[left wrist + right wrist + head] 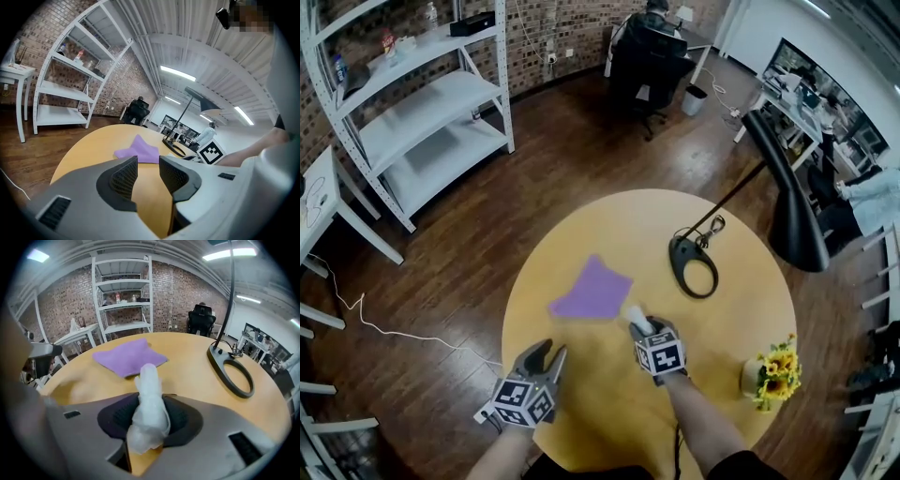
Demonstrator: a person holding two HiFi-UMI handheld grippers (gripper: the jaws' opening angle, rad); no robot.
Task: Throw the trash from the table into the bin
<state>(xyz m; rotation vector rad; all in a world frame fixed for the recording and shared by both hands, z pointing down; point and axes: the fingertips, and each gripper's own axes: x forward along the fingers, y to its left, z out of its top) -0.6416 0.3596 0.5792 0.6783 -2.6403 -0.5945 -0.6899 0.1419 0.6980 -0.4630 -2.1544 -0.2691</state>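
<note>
A dark wooden floor (553, 159) runs under everything, with a white shelving rack (422, 112) against the brick wall at the far left. Nearer stands the round yellow desk (600, 403). A black lamp (787, 206) leans over its right side, and the lamp's ring-shaped base (680, 248) rests on the desk top. Well beyond the desk there is an office chair (649, 56), and beside it on the floor what looks like a small pale bin (695, 99).

A purple cloth (592, 291) lies flat near the middle of the desk. The left gripper (548, 354) hovers at the near left edge, aimed towards the cloth. Its fingers (125, 176) are released, with only bare desk showing between them. The right gripper (639, 326) tilts down just beside the cloth's near corner. A small bunch of yellow flowers (776, 367) stands at the desk's right edge.

The trash is a crumpled white tissue (149, 399), and the right fingers (183, 420) are clenched on it. Its upper end pokes out past the fingertips towards the cloth. From the head view the wad (635, 314) shows just above the right gripper's marker cube.
</note>
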